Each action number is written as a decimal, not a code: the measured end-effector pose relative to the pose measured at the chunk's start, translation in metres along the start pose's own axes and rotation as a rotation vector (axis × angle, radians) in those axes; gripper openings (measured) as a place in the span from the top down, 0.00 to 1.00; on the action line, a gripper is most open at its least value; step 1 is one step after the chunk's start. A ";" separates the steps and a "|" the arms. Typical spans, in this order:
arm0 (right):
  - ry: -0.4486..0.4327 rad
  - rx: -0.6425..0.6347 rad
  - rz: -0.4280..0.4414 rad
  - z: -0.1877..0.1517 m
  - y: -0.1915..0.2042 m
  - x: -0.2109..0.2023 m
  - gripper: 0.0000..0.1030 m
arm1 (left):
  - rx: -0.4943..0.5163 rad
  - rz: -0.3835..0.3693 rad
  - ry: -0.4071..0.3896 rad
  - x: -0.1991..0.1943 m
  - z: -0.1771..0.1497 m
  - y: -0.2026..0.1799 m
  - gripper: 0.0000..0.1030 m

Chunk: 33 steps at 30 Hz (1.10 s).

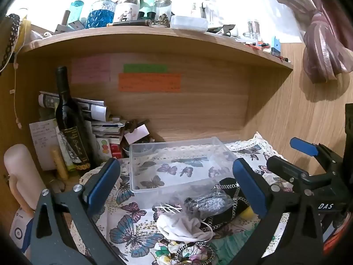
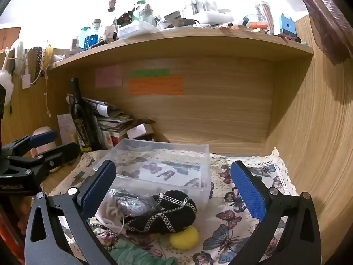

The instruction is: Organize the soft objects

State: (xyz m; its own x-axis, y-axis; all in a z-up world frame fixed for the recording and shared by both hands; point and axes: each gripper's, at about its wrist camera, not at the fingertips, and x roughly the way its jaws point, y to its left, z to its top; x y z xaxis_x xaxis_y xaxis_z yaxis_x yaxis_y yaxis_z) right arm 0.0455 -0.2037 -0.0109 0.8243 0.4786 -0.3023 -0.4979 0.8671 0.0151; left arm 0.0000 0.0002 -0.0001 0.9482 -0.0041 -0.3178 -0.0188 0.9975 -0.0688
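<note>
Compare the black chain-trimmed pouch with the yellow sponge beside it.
The black pouch is dark, crossed by silver chains, and larger; the yellow sponge is plain, bright and smaller. The pouch overlaps the sponge's top edge. Both lie on the butterfly cloth before the clear bin.

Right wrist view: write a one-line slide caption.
Open hand-held gripper hovers over black pouch before empty clear box.

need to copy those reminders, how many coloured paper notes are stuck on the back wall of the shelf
3: a pale pink paper note at left, a green paper strip right of it, an orange paper note directly below the green.
</note>
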 end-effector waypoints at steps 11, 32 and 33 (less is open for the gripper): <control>0.005 0.001 0.005 0.008 0.000 0.003 0.00 | 0.005 -0.004 0.000 -0.001 -0.003 0.008 0.00; -0.003 0.013 0.006 0.005 -0.002 0.004 0.00 | 0.010 0.007 0.001 0.004 -0.003 0.000 0.00; -0.003 0.013 0.006 0.005 -0.002 0.004 0.00 | 0.010 0.005 0.000 0.005 -0.003 0.000 0.00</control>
State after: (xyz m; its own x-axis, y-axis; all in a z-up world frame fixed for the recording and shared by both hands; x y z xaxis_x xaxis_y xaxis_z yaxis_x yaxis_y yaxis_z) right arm 0.0512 -0.2031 -0.0074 0.8220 0.4845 -0.2992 -0.4996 0.8657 0.0293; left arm 0.0033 0.0001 -0.0046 0.9480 0.0005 -0.3184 -0.0199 0.9981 -0.0577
